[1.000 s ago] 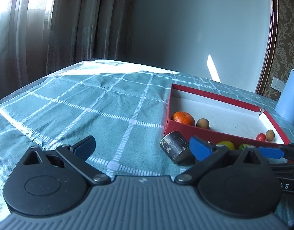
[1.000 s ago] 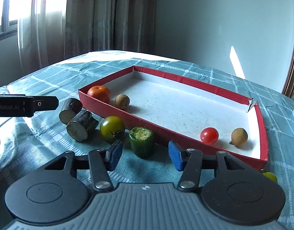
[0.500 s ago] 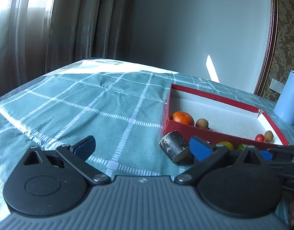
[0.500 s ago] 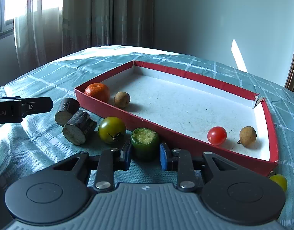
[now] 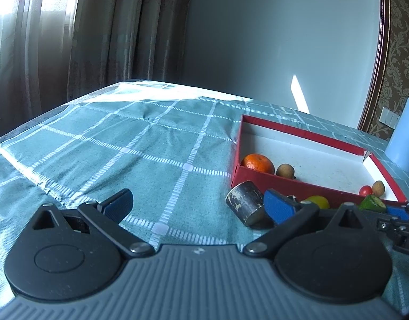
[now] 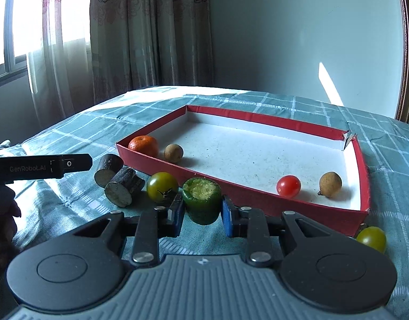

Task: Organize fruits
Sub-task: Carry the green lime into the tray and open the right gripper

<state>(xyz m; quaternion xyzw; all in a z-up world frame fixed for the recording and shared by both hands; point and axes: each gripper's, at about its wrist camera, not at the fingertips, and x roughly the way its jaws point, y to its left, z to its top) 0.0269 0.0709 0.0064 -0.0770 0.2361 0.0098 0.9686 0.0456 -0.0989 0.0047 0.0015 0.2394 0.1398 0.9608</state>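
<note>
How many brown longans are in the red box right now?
2. One longan sits beside the orange in the near-left corner; the other longan lies beside the red tomato at the right end.

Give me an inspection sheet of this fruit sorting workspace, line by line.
Surface: teal checked tablecloth, wrinkled.
Job's things: shallow red cardboard tray holds an orange mandarin, two brown longans and a red cherry tomato. Outside it: two green-yellow tomatoes, cut green pepper piece.
Clutter: two dark cut stalk pieces.
Grippers: right gripper shut on the pepper piece; left gripper open, empty.
Cables: nothing seen.
Surroundings: curtains, window, pale wall, blue jug.
</note>
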